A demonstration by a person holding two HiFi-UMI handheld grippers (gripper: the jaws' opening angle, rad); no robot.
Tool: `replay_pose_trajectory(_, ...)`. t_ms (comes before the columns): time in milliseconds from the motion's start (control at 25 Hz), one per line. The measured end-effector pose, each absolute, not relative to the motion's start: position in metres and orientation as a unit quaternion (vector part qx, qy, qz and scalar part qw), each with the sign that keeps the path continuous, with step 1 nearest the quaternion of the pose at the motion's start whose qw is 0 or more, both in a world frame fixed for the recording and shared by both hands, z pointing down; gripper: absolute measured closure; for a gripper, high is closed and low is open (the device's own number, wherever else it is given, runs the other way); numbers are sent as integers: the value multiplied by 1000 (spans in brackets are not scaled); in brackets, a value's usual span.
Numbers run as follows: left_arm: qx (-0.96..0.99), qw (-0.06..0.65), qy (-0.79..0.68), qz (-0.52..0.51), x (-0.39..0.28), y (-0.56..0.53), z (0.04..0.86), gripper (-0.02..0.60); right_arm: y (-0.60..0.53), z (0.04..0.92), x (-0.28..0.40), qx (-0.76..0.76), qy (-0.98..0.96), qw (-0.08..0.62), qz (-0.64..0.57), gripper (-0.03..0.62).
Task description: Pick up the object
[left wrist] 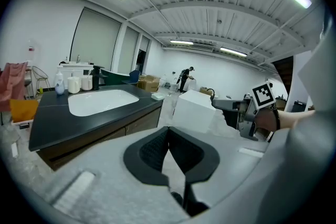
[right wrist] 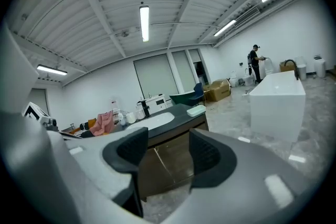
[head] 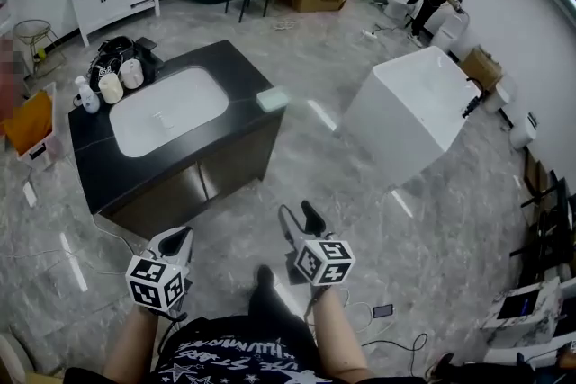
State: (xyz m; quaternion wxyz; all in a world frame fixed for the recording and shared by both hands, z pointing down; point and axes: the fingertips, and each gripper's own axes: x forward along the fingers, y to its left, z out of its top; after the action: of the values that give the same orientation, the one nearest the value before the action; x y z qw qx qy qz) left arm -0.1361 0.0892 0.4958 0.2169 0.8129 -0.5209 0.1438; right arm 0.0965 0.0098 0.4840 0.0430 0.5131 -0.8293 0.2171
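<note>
Head view: left gripper (head: 180, 236) and right gripper (head: 299, 216) are both held low in front of the person, well apart from the black vanity counter (head: 229, 67), with bare marble floor (head: 360, 193) between.

Step in hand reads as the approach. Nothing has been picked up yet.

- **Target:** probably the pale green block (head: 273, 99) on the counter's corner nearest the white bathtub (head: 405, 112), just off the sink basin (head: 166, 108). It is too small to call as soap or sponge. The cups (head: 121, 81) at the counter's other end are the other possible targets.
- **Left gripper view:** the pads meet at their tips with nothing between them.
- **Right gripper view:** the jaws stand wide apart and empty. The counter edge and the green block show past them.

Next move, as a judgement: close the gap to the counter and line the right gripper's open jaws up on the block from the corner side. The pads should then straddle it low, just above the countertop, before closing. The block looks flat, so a high approach may miss it.
</note>
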Motion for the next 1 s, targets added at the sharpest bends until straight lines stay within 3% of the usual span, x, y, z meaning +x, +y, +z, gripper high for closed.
replay_pose_trajectory(520, 776, 212, -578, 137, -49, -28, 483, 574, -130, 494, 163, 444, -863, 52, 235, 345)
replay_pose_trajectory(1000, 762, 213, -596, 136, -48, -59, 480, 574, -166, 510, 153, 424, -865, 60, 261, 345)
